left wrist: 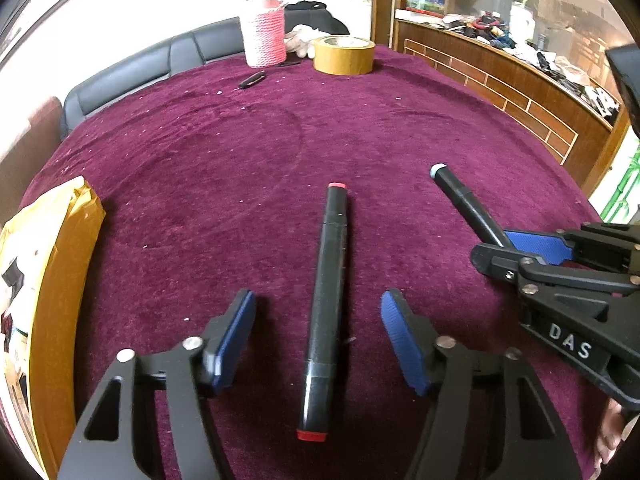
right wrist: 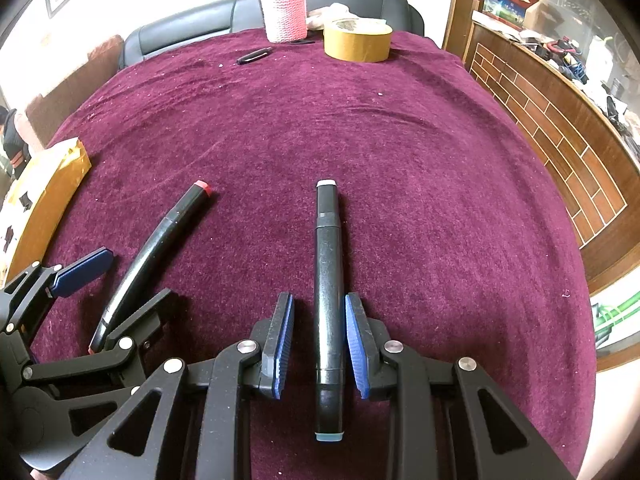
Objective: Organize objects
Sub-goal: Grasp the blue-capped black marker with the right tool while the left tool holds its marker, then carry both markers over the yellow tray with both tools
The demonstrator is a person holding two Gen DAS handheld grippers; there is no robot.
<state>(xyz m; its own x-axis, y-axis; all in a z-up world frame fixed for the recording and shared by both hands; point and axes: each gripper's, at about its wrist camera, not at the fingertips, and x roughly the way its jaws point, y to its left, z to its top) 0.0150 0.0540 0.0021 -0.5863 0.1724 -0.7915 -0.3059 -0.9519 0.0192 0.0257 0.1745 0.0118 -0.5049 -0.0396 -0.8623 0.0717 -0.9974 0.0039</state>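
**Two markers between two tools on the maroon cloth**

The left tool (left wrist: 318, 326) stands with its blue pads well apart, one on each side of the red-capped marker (left wrist: 326, 304) but touching neither side of it — the marker lies flat on the maroon tabletop (left wrist: 240, 152) near its near edge, one red end toward the camera and the other pointing to the far edge. No earlier view is at hand, so only this open stance can be told.

The right tool (right wrist: 320, 336) is narrow around the blue-capped marker (right wrist: 329, 300). Its pads sit just beside the black barrel on both sides; a thin sliver of gap seems to show on each side, so whether they press on it I cannot tell. This marker lies along the tool's line, its pale blue end nearest the camera. In the left wrist view the same marker pokes out past the right tool toward the far edge.

The two markers lie near each other, the red-capped one to the left.

At the far edge stand a pink knitted bottle (right wrist: 286, 12) and a roll of brown tape (right wrist: 357, 40), with a small dark pen (right wrist: 254, 56) lying before the bottle. A yellow padded envelope (left wrist: 52, 280) rests at the left edge.
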